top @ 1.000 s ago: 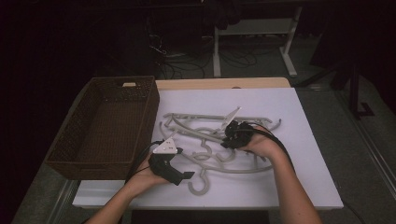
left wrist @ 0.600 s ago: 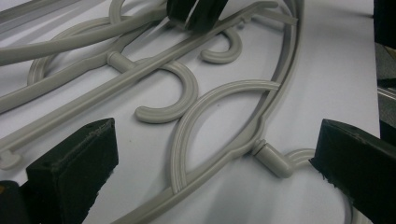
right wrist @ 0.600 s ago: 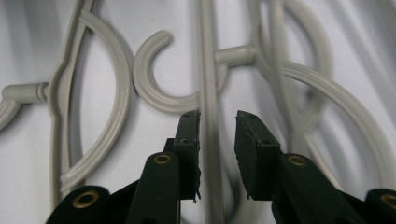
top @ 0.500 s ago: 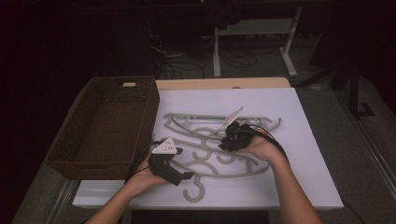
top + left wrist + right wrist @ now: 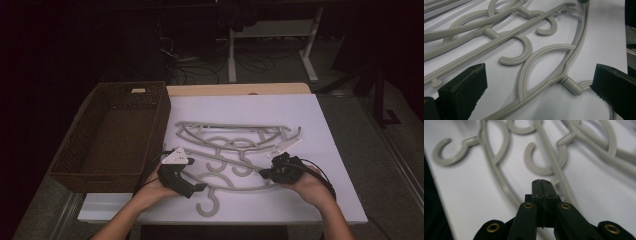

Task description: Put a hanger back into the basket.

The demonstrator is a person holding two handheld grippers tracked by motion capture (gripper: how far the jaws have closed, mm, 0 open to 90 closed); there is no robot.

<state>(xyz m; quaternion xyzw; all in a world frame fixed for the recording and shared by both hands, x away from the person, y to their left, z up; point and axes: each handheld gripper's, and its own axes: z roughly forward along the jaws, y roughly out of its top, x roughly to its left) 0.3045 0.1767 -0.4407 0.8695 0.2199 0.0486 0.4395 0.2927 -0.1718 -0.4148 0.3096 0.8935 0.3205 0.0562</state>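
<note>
White tabletop (image 5: 330, 125) has a brown wicker basket (image 5: 112, 132) at its left and grey hangers (image 5: 235, 145) tangled mid-sheet. Left gripper (image 5: 539, 82) has its jaws spread wide, straddling the nearest hanger's hook neck. Right gripper (image 5: 541, 185) is pinched closed, apparently gripping nothing, hangers just beyond.

Three grey hangers (image 5: 235, 145) — one wicker basket (image 5: 112, 131)

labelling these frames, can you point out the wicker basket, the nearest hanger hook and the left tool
wicker basket (image 5: 162, 107), high view, right rim.
nearest hanger hook (image 5: 208, 206), high view, curve of the hook.
left tool (image 5: 539, 93), left gripper view, midway between its open tips.
</note>
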